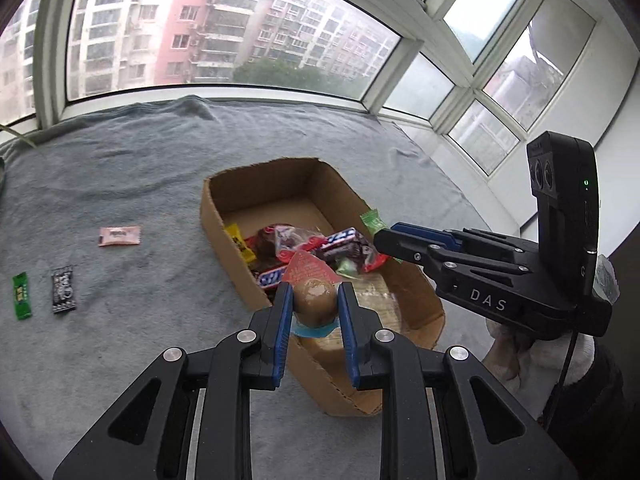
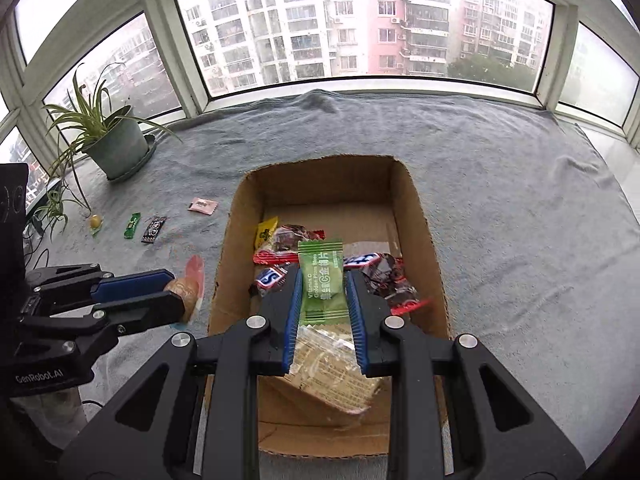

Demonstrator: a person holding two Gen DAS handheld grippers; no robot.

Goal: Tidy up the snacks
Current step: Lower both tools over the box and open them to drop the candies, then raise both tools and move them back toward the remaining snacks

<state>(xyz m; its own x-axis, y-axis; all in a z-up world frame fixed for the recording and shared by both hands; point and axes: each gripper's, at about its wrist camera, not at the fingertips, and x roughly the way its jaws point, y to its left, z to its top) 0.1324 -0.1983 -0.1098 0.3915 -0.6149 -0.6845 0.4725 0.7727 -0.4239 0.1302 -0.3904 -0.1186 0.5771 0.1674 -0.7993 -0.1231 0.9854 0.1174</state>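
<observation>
Bay window sill covered by a grey-blue towel (image 2: 500, 200); open cardboard box (image 2: 430, 240) at its centre, part-filled with wrapped snacks. Left gripper (image 1: 314, 304) is clamped on a round brown candy in clear wrap (image 1: 315, 300), over the box's near-left edge. Right gripper (image 2: 322, 292) is clamped on a green plum-slice packet (image 2: 321, 280), flat and crinkle-edged, above the box interior. Judgement: carry both fully inside the walls, lower close to the pile, then release, so neither bounces out. Three small packets (image 1: 64, 294) and a pale round sweet (image 2: 95, 221) remain on the towel, well left of the box.
</observation>
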